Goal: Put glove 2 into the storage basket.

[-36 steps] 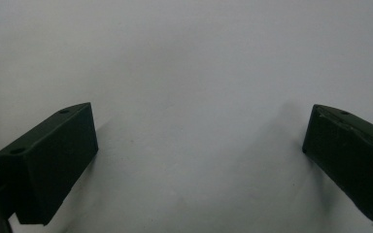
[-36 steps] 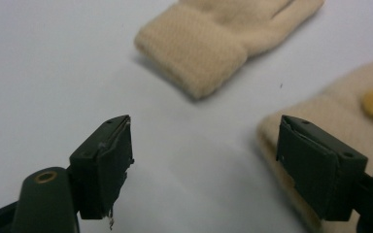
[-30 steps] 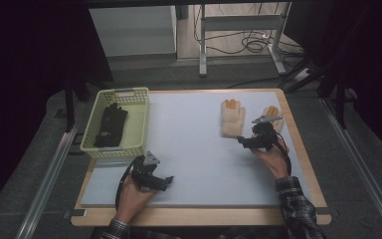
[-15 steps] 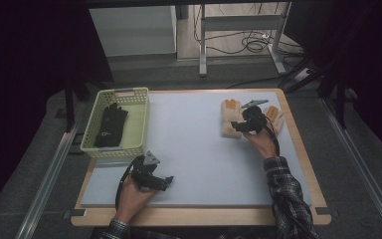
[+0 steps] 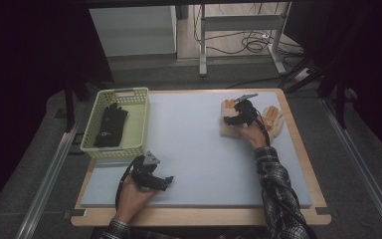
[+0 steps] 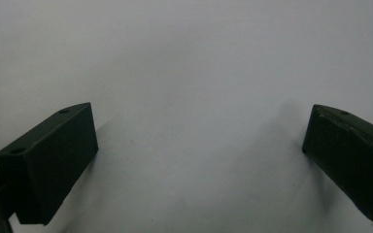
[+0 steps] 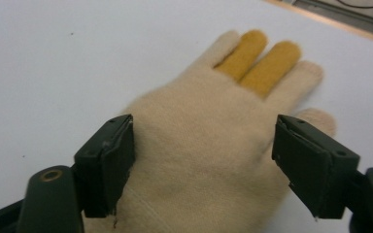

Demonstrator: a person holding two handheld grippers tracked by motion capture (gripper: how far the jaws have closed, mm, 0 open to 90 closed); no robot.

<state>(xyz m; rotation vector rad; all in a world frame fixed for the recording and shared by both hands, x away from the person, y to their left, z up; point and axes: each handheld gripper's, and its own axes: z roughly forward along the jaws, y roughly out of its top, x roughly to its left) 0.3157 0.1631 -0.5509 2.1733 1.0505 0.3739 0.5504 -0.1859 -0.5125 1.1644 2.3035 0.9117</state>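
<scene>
Left gripper (image 5: 167, 181): near edge of the mat (image 5: 194, 164), jaws wide, nothing between them.
Right gripper (image 7: 201, 160): jaws wide, just reopened, straddling the left cream glove (image 7: 209, 160); pads not yet pressing.
Second cream glove (image 5: 274, 121): flat on the mat, just beside the first.
Basket (image 5: 132, 147): far left, black glove (image 5: 110, 124) inside.
Progress: black glove binned; both cream gloves apparently remain.
</scene>
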